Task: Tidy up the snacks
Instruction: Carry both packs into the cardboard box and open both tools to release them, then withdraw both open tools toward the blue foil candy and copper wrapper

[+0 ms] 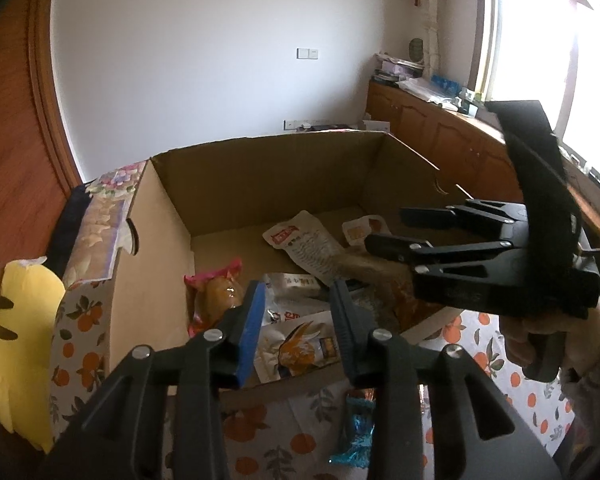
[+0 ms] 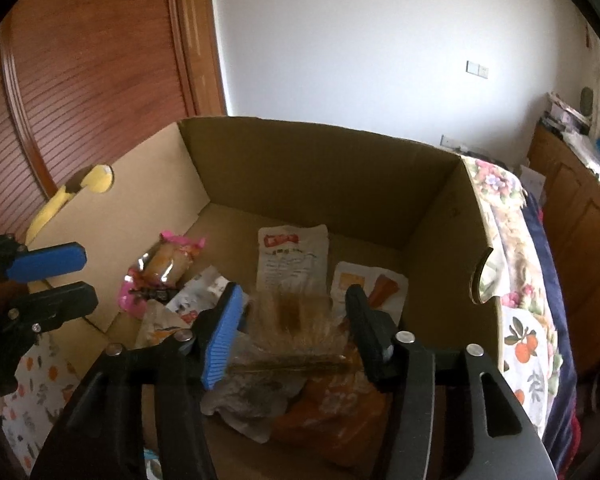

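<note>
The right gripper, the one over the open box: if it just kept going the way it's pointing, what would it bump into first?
Probably the blurred brown-orange packet showing between the right gripper's open fingers, apparently dropping onto the snack pile in the cardboard box. The blur hides its exact depth.

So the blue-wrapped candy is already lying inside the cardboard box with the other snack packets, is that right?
Not quite. The blue-wrapped candy lies outside the cardboard box, on the orange-print tablecloth in front of it; the left wrist view shows this. The other snack packets are inside the box.
</note>
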